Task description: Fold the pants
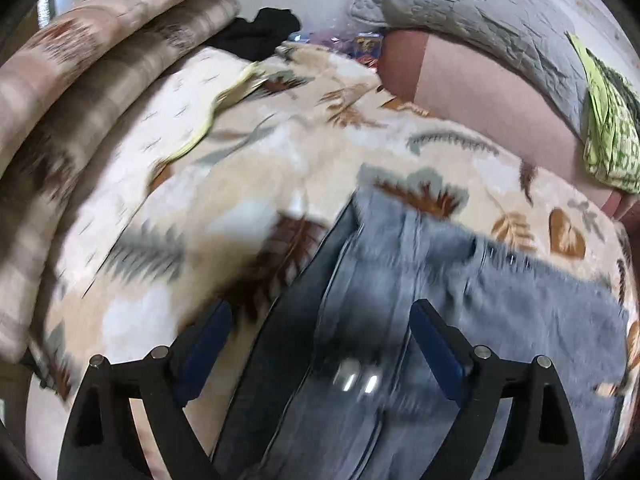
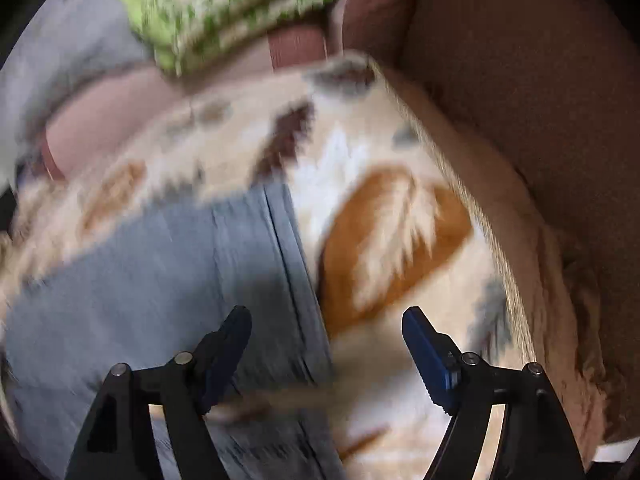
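While both tongs (image 1: 322,334) (image 2: 326,346) gape apart, grey pants (image 1: 460,304) lie on leaf-print blanket (image 1: 260,152), nothing gripped.

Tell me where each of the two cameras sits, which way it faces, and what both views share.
Left wrist: sits on the left gripper, looking steeply down along its open fingers at grey-blue jeans on a leaf-print blanket; only the fingers show.
Right wrist: sits on the right gripper, looking steeply down over the jeans' edge and the blanket; only its open fingers show.
Shared: jeans, blanket, and a green patterned cloth.
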Available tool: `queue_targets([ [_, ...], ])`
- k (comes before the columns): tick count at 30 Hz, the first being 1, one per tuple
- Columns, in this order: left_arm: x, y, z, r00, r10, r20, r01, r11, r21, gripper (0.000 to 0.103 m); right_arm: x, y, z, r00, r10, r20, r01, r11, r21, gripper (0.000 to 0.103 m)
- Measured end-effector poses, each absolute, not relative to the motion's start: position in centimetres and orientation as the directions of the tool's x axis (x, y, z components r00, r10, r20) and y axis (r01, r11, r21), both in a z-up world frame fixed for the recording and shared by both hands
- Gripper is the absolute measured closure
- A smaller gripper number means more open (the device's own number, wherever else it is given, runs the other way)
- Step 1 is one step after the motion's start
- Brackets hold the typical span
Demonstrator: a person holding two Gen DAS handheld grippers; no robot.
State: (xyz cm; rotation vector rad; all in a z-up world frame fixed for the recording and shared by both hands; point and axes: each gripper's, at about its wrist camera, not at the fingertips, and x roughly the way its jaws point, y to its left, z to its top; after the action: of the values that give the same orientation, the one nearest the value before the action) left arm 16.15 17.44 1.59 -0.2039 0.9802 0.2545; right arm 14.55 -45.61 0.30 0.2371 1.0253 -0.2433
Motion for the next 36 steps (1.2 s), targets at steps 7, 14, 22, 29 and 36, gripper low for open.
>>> queue_targets([
  [7,24.9,17.5,-1.6,0.507,0.037,-0.861,-0.278,0.953,-0.122,0.012,23.1,-44.9,-0.8,0.52,-0.041,-0.853,0.266,0.957,0.116,0.023],
  [14,29.0,17.6,-5.1,0.443,0.0,-0.897,-0.29,0.946,-0.143,0.045,26.0,-45.2,-5.2,0.452,-0.024,-0.891,0.278,0.953,0.116,0.024],
  [22,29.5,19.9,-5.7,0.448,-0.117,-0.886,-0.333,0.898,-0.287,0.036,26.7,-44.6,-3.4,0.463,0.014,-0.886,0.234,0.963,0.138,0.038],
  [29,30.0,18.8,-4.8,0.445,-0.055,-0.894,-0.288,0.936,-0.201,0.091,27.6,-43.3,-4.3,0.45,0.04,-0.892,0.209,0.967,0.149,0.087],
  [36,25.6,18.8,1.8,0.583,-0.096,-0.807,-0.212,0.94,-0.266,0.092,24.9,-43.1,0.7,0.537,0.028,-0.843,0.201,0.967,0.159,0.087],
])
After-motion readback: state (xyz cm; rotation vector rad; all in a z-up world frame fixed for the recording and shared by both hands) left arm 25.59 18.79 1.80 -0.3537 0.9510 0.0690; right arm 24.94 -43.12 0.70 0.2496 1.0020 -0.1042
